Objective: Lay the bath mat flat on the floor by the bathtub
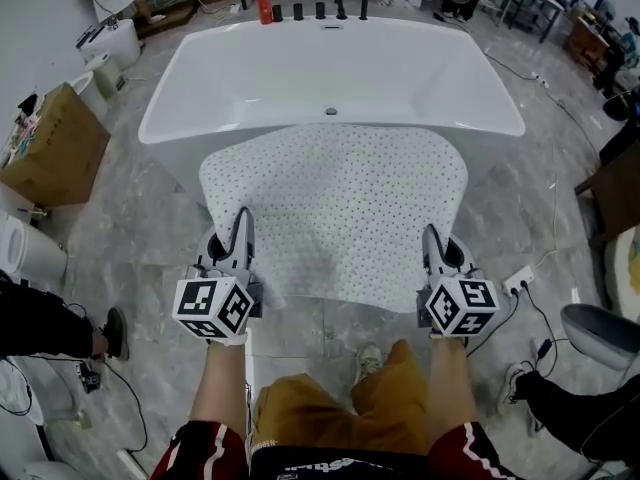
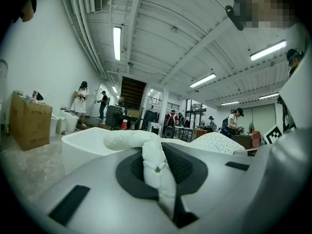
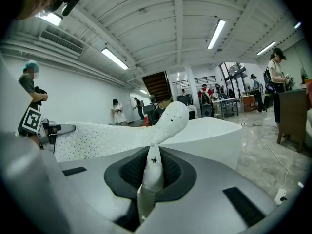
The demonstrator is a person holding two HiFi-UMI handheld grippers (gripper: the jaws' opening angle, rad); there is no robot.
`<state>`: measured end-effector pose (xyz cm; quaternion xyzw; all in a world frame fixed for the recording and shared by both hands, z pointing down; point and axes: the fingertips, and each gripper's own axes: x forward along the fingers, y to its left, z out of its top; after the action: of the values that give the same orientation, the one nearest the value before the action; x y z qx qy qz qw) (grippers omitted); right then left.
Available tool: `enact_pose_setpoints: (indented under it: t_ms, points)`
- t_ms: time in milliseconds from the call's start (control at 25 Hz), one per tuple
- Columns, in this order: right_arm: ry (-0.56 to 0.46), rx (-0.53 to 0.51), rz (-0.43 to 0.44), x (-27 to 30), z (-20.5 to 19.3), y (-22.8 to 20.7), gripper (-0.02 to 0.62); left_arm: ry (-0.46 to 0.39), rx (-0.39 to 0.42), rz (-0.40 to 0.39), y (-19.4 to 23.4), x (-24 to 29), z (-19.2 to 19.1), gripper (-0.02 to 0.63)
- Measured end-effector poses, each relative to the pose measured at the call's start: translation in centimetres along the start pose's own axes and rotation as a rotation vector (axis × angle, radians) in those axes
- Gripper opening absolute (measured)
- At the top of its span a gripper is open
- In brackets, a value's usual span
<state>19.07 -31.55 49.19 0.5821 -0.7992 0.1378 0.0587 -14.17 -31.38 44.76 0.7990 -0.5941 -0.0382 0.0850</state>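
Note:
A white perforated bath mat (image 1: 340, 208) hangs spread between my two grippers, in front of the white bathtub (image 1: 330, 78); its far edge overlaps the tub's near rim in the head view. My left gripper (image 1: 240, 230) is shut on the mat's near left corner, which shows as a pinched white fold (image 2: 156, 167) in the left gripper view. My right gripper (image 1: 433, 240) is shut on the near right corner, a fold (image 3: 152, 172) that sticks up between its jaws. Both grippers are held about level, side by side, above the grey marble floor (image 1: 150, 218).
A cardboard box (image 1: 50, 148) stands left of the tub. A red bottle (image 1: 263, 3) and black taps (image 1: 320, 10) sit on the tub's far rim. Cables and a power strip (image 1: 518, 284) lie on the floor at right. Other people's feet (image 1: 112, 333) are near at both sides.

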Motion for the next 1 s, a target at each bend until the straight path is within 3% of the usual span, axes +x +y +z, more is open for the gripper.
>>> enact_pose_setpoints:
  t_ms: [480, 720, 1000]
  points:
    - [-0.027, -0.144, 0.01, 5.0, -9.3, -1.5, 0.043, -0.054, 0.002, -0.045, 3.5, 3.0, -12.3, 0.032]
    - [-0.03, -0.127, 0.02, 5.5, -12.6, -1.3, 0.043, -0.082, -0.016, -0.064, 4.6, 2.4, -15.3, 0.032]
    - [-0.039, -0.14, 0.016, 4.8, -13.2, 0.8, 0.043, -0.088, -0.057, -0.081, 6.3, 0.4, -15.9, 0.032]
